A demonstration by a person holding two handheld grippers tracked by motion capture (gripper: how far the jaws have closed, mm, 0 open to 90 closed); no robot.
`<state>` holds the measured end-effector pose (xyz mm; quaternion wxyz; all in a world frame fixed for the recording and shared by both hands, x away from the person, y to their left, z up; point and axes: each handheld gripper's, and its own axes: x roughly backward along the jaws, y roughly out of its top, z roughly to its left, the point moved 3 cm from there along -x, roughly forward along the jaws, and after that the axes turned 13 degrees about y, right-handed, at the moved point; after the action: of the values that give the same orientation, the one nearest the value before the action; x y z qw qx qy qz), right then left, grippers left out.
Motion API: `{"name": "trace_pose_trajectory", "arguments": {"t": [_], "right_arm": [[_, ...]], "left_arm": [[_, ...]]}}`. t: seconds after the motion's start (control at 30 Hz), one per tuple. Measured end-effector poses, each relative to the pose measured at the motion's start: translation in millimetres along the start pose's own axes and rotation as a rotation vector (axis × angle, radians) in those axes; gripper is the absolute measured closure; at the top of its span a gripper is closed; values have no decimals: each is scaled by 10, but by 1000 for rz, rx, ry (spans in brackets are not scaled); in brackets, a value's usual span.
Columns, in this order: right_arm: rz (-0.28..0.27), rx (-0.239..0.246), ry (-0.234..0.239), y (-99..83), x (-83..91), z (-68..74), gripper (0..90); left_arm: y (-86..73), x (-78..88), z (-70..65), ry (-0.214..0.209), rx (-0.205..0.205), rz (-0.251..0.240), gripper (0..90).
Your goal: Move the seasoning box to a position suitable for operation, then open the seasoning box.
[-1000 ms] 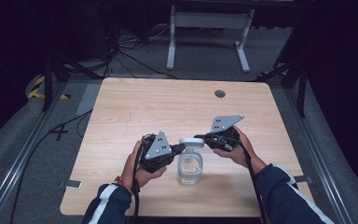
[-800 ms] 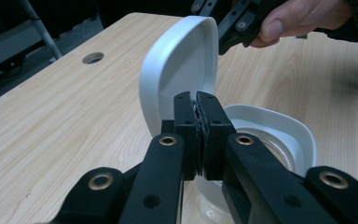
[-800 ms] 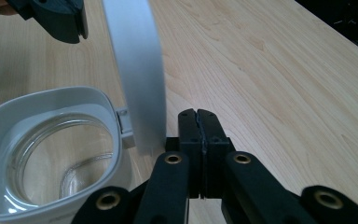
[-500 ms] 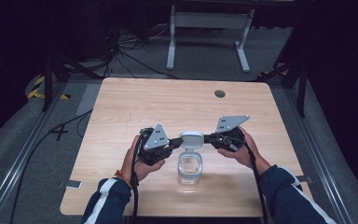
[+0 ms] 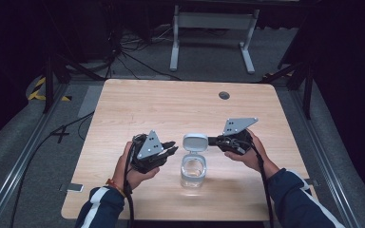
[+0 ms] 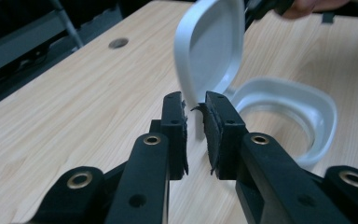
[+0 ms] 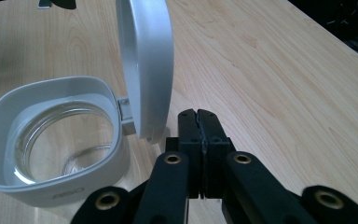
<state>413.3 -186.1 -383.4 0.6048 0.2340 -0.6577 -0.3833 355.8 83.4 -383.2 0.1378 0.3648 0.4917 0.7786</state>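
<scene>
Glass jar [image 5: 192, 172] with a white collar stands on the wooden table [image 5: 138, 109] near its front edge, hinged white lid [image 5: 195, 142] raised upright. Left tool [image 5: 170, 150], jaws slightly apart, sits just beside the lid's edge. Right tool [image 5: 212, 140], jaws pressed together and empty, lies close behind the lid.

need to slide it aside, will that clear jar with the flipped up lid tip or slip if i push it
The jar looks like glass, so probably heavy and breakable. Its raised lid sits off-centre on a hinge, so a high push may tip it. On the smooth table it likely slides.
</scene>
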Motion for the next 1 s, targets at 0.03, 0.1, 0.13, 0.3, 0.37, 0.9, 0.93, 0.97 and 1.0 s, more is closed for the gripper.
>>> {"name": "trace_pose_trajectory", "arguments": {"t": [0.03, 0.1, 0.13, 0.3, 0.37, 0.9, 0.93, 0.97, 1.0], "right_arm": [[4, 3, -3, -8, 4, 1, 893], [6, 2, -5, -14, 9, 1, 893], [7, 3, -7, -28, 21, 4, 892], [25, -1, -19, -80, 72, 28, 888], [37, 7, -26, -97, 109, 47, 879], [123, 1, -97, -305, 357, 105, 724], [133, -5, -111, -365, 399, 102, 695], [136, -9, -116, -387, 414, 101, 682], [140, -22, -116, -426, 439, 105, 667]], "left_arm": [[-36, 17, 7, 3, 5, 7, 777], [-113, 50, 30, 17, -9, 25, 771], [-172, 73, 44, 28, -15, 45, 761], [-527, 207, 186, 92, -10, 137, 749], [-663, 262, 245, 120, 3, 171, 734], [-1293, 380, 439, 158, 75, 337, 446], [-1326, 385, 445, 150, 85, 344, 427], [-1348, 383, 441, 149, 97, 349, 422], [-1361, 376, 446, 156, 94, 355, 418]]}}
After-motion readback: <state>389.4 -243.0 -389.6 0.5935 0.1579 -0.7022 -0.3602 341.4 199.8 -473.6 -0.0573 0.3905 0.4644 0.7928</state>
